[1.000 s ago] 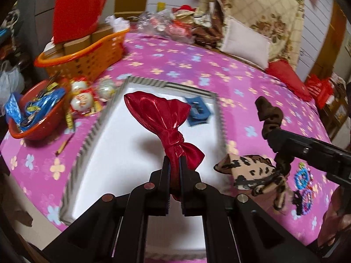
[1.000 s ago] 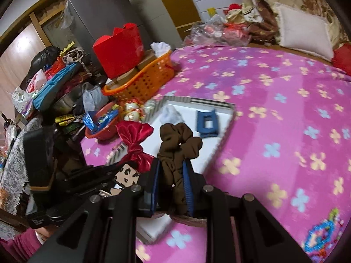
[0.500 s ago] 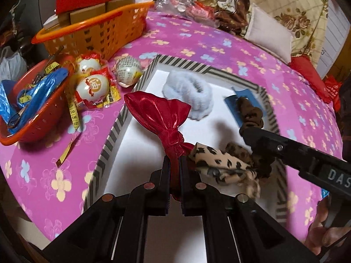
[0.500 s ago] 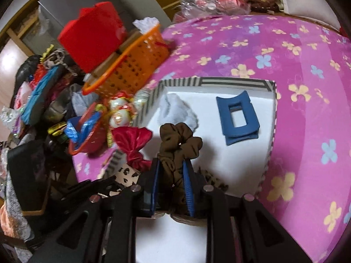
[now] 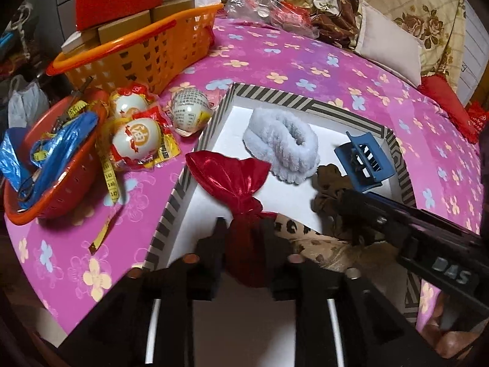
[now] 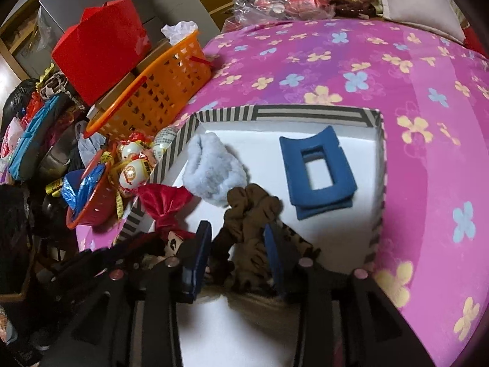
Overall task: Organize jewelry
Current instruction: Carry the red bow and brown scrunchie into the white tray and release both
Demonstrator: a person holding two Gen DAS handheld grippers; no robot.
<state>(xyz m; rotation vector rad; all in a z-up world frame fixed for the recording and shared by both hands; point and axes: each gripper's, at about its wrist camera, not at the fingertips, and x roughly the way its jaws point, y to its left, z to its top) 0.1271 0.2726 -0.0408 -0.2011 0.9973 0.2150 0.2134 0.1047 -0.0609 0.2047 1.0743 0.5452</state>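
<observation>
- One pink flowered cloth [image 6: 382,70] is spread under everything; a wide stretch of it beyond the tray's far and right rims is left bare.
- One striped-rim tray [image 5: 305,99] with a white floor is seen at centre. Its left rim is crowded from outside by three wrapped balls [image 5: 134,140], one orange basket [image 5: 146,52] and one red bowl [image 5: 61,189].
- One pale blue fluffy scrunchie [image 5: 282,146] is laid near the tray's far left corner, and one blue hair claw [image 6: 318,171] near the far right; a strip of white floor is left open between them.
- One red satin bow [image 5: 235,180] is found inside the tray by the left rim, its upper lobe hanging over that rim. Its lower lobe sits between the fingers of the left gripper [image 5: 244,238], whose jaws are opening; the pads appear clear of the fabric, though the blur makes this uncertain.
- One brown scrunchie [image 6: 250,211] is lying in the tray's middle, between the blue-padded fingers of the right gripper [image 6: 238,244]; these jaws are opening too, with gaps visible on both sides.
- One leopard-print hair piece [image 5: 318,244] is partly covered beneath the two grippers, on the near part of the tray floor.
- One hand [image 5: 449,336] is glimpsed at the lower right edge of the left wrist view.
</observation>
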